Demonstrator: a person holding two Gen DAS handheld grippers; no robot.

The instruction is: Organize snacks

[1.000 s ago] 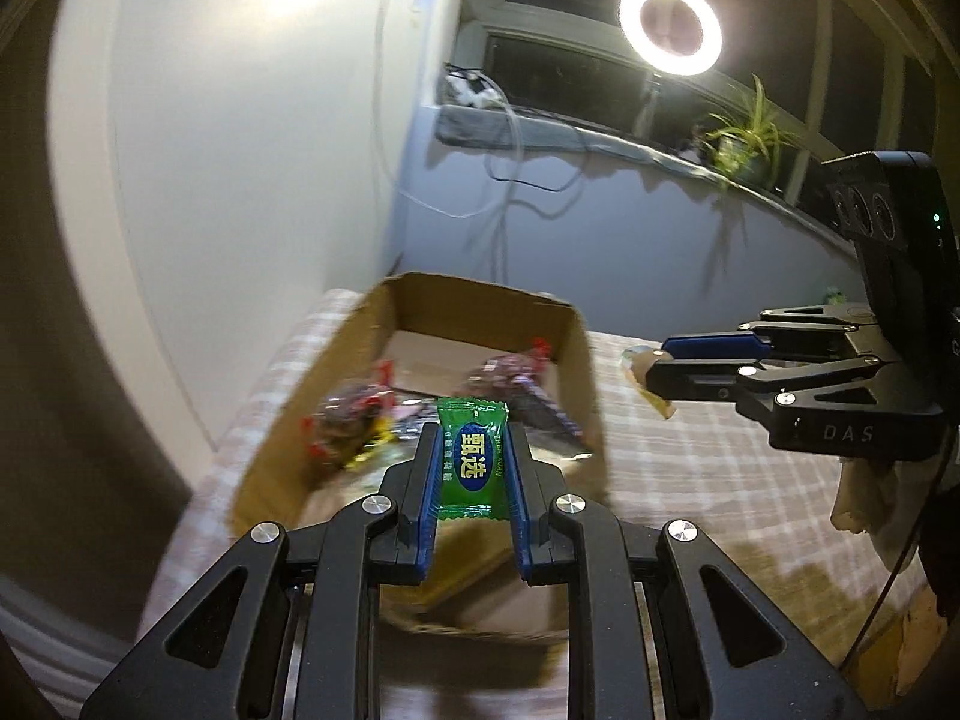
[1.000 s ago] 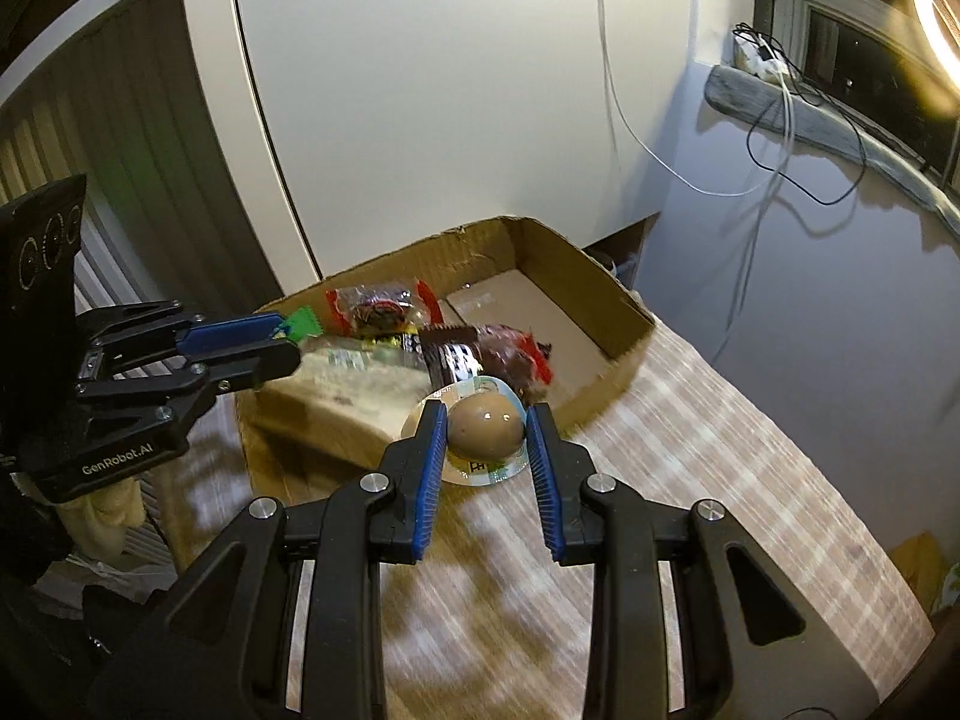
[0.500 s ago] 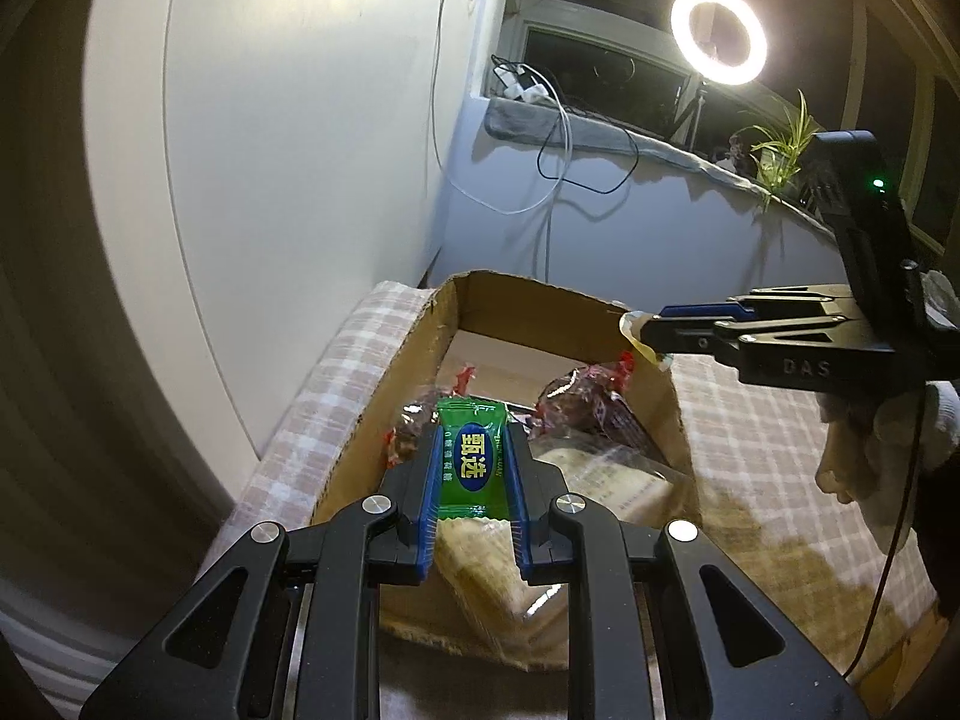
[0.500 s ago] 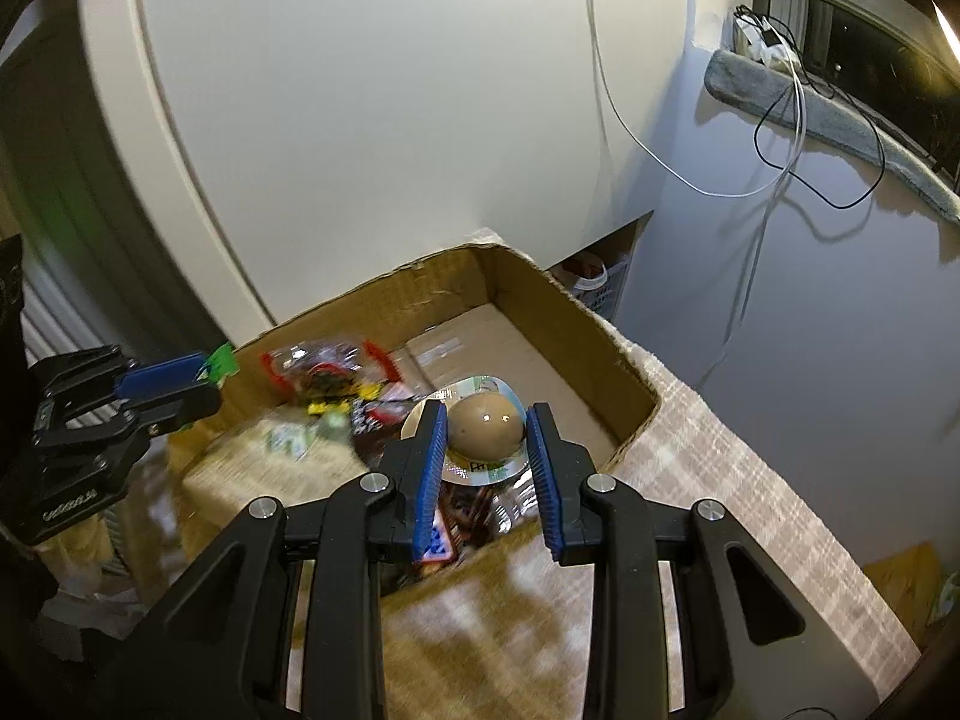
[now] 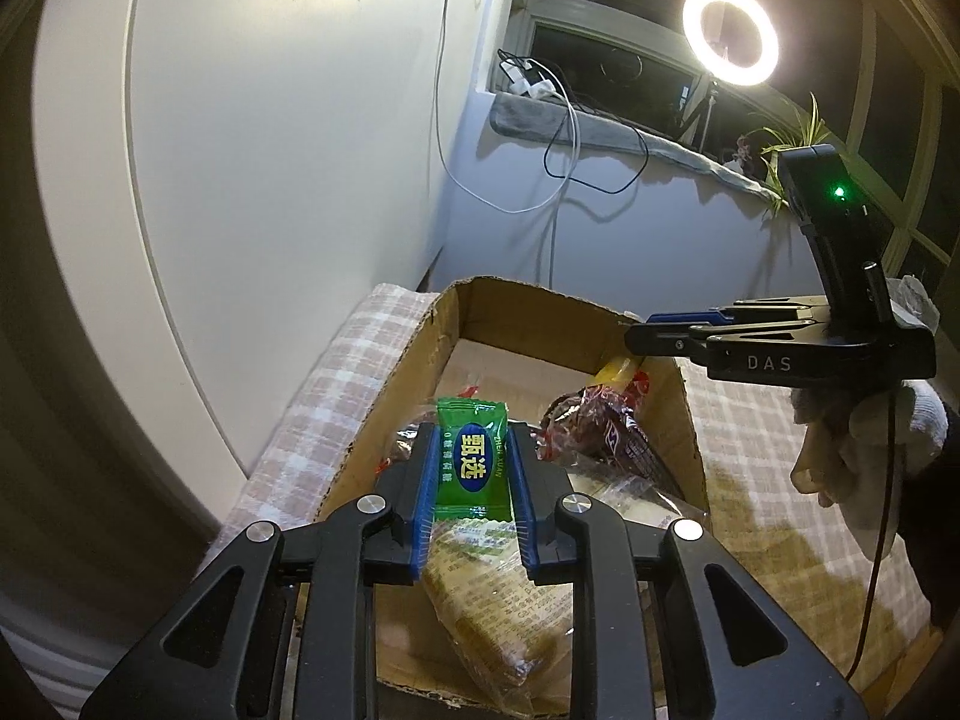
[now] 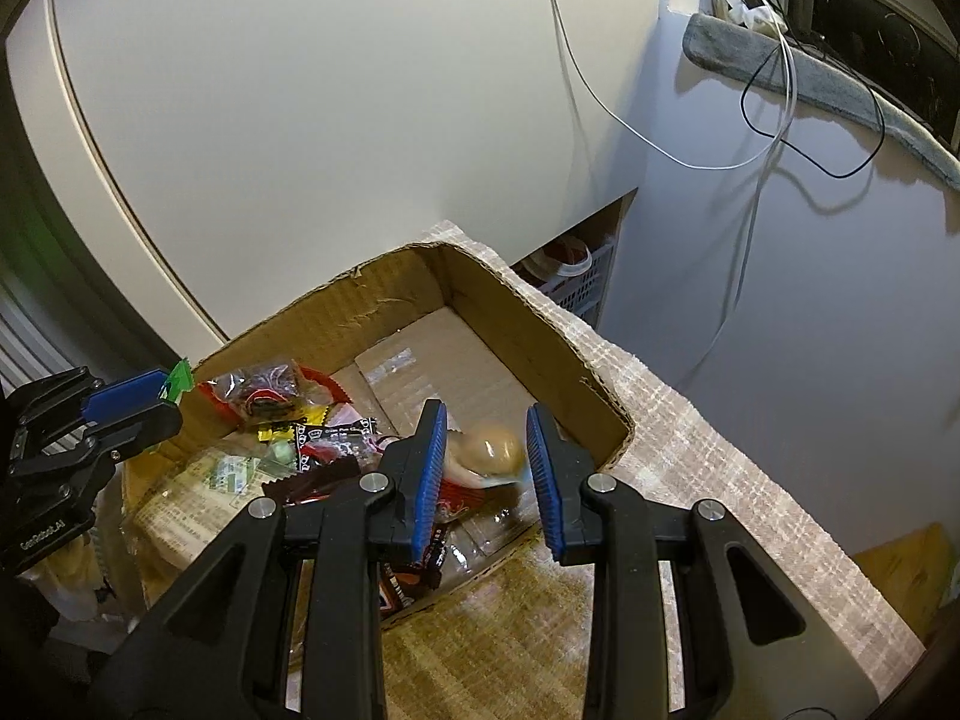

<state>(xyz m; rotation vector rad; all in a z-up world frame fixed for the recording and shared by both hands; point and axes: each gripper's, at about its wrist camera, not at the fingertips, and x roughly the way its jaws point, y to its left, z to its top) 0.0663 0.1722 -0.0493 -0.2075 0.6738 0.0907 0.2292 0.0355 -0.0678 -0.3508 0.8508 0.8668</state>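
My left gripper (image 5: 471,450) is shut on a green candy packet (image 5: 471,461) and holds it over the near end of an open cardboard box (image 5: 528,307). It also shows in the right wrist view (image 6: 135,405) at the box's left rim. My right gripper (image 6: 485,438) is open above the box (image 6: 516,324). A packaged brown egg (image 6: 489,450), blurred, is falling free between its fingers into the box. The right gripper shows in the left wrist view (image 5: 645,330) over the box's far right corner. The box holds a bread packet (image 5: 498,600) and dark and red snack packets (image 6: 282,384).
The box sits on a checked cloth (image 6: 708,468) over a table against a white wall. A white basket (image 6: 579,285) stands behind the table. Cables hang from the window ledge (image 6: 798,72). A ring light (image 5: 730,35) glows by the window.
My right gripper moved over the box and opened, letting the packaged egg drop. My left gripper moved closer over the box, still holding the green candy.
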